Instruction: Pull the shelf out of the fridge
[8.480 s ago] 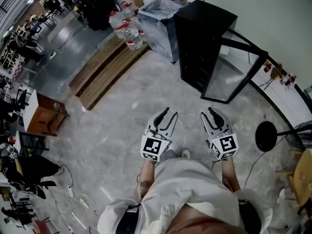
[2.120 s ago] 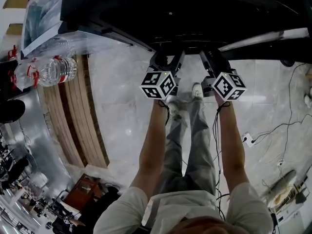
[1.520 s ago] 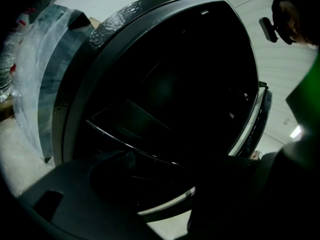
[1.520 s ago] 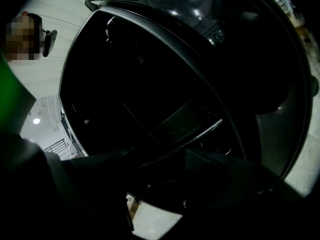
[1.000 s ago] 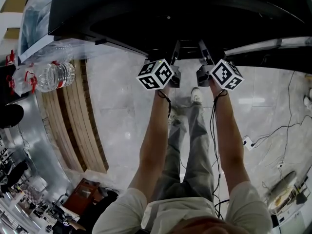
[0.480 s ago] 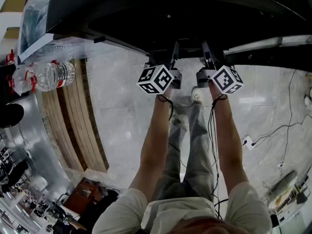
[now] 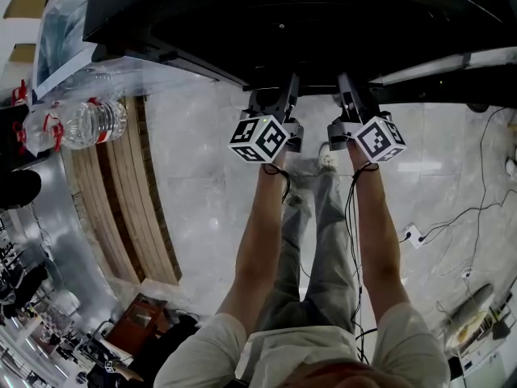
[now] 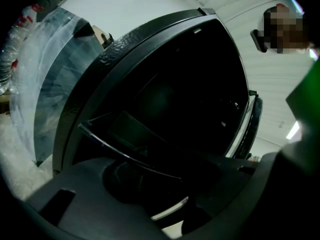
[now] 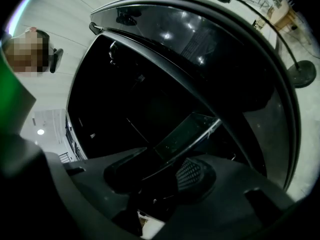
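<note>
A black fridge (image 7: 323,23) stands open in front of me, its inside dark. Its glass shelf (image 8: 125,134) shows in the left gripper view as a thin front edge slanting across the opening. The same shelf (image 9: 187,129) shows in the right gripper view. My left gripper (image 7: 279,95) reaches into the opening, jaws closing, one above and one below the shelf's front edge (image 8: 165,171). My right gripper (image 7: 353,94) is beside it, jaws closing on the same edge (image 9: 160,166), its ribbed pad (image 9: 192,174) against the glass. The fingertips are lost in shadow in the head view.
The fridge's glass door (image 9: 240,59) hangs open at the right. Water bottles (image 7: 81,124), a plastic-wrapped bin (image 7: 65,31) and wooden planks (image 7: 121,200) lie at the left. Cables and a power strip (image 7: 409,234) cross the floor at the right.
Both grippers had reached into the fridge a second ago. Since then their marker cubes have shifted slightly back toward me.
</note>
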